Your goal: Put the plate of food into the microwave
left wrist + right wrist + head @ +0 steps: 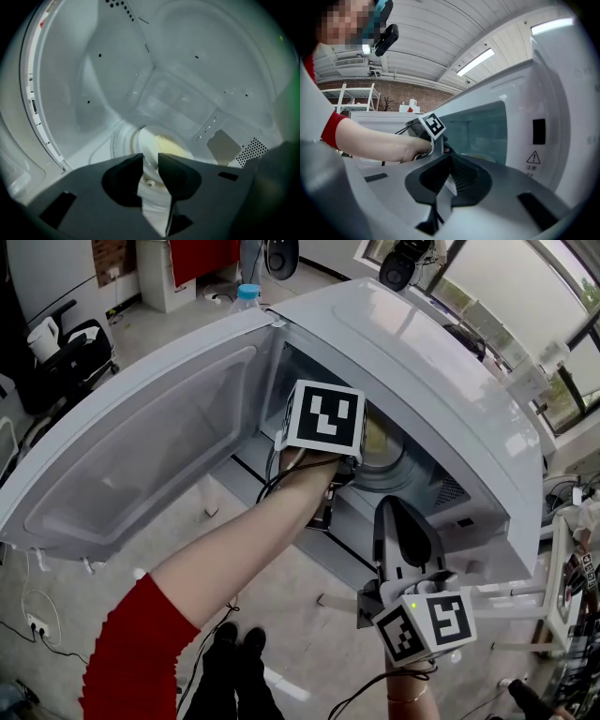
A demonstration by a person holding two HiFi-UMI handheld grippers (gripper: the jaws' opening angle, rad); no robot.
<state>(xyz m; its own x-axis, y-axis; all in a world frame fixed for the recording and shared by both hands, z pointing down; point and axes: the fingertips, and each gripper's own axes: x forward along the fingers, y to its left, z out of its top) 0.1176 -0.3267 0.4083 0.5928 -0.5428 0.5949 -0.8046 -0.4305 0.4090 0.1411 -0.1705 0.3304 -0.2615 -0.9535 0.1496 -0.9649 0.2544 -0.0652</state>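
Plate of food (163,144) sits inside the microwave (450,381) cavity, over the turntable (120,140), straight ahead of the left gripper (150,165), whose jaws appear to pinch its near rim. Right gripper (450,163), jaws pressed together and empty, hangs outside, farther off.

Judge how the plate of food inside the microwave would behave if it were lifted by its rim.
The plate looks like stiff, glossy white ware, so it would probably keep its shape but could slip in a narrow rim grip. Held at one edge, as by the left gripper, it would likely tip away; the yellowish food might slide.
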